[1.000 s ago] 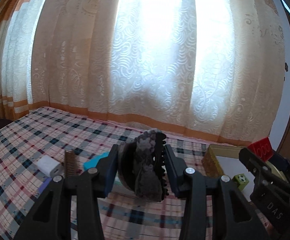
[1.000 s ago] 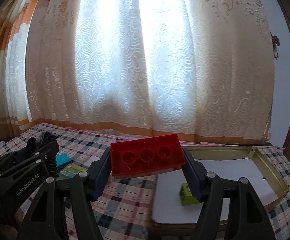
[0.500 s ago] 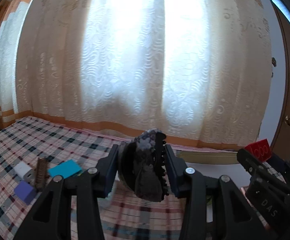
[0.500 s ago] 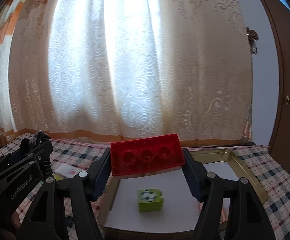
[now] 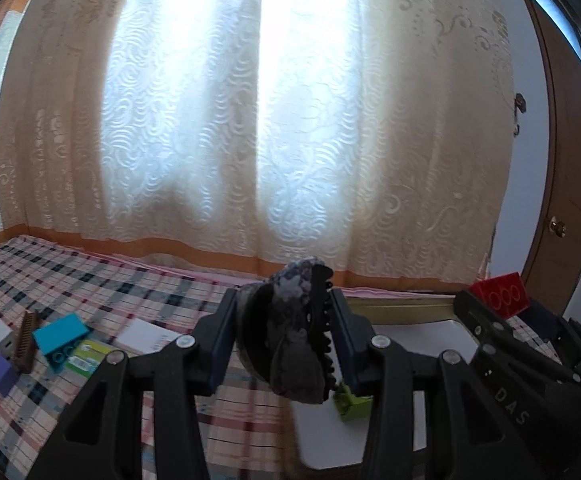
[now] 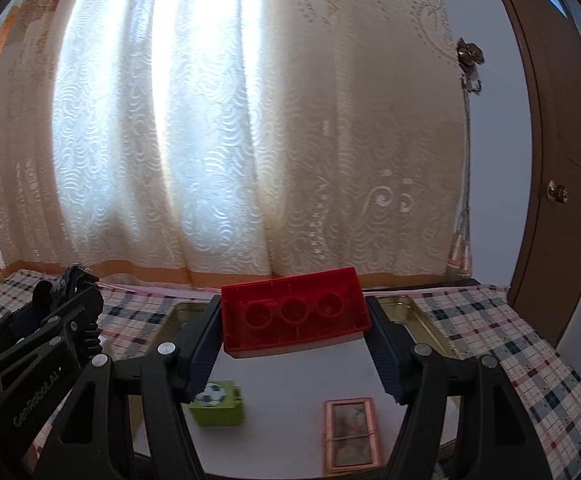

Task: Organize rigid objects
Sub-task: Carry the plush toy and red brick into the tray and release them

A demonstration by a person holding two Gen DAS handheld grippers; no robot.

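Observation:
My left gripper (image 5: 286, 336) is shut on a dark hair claw clip (image 5: 290, 332) wrapped in grey patterned fabric, held above the near left edge of the tray (image 5: 402, 306). My right gripper (image 6: 294, 340) is shut on a red toy brick (image 6: 294, 314), hollow side toward the camera, held above the gold-rimmed tray with a white floor (image 6: 410, 312). On the tray lie a green cube with a football print (image 6: 218, 402) and a small copper-framed picture (image 6: 350, 434). The right gripper with the red brick (image 5: 500, 294) shows at the right of the left wrist view.
On the checked tablecloth (image 5: 90, 292) to the left lie a teal brick (image 5: 60, 336), a brown comb (image 5: 26, 340), a white charger (image 5: 0, 338), a purple block (image 5: 0, 372), a white card (image 5: 148, 336) and a green packet (image 5: 88, 358). Curtains (image 6: 210, 120) hang behind; a door (image 6: 562, 160) stands right.
Both grippers have swung right toward the tray, still holding their objects. The tray now lies under the right gripper, and the framed picture has come into view.

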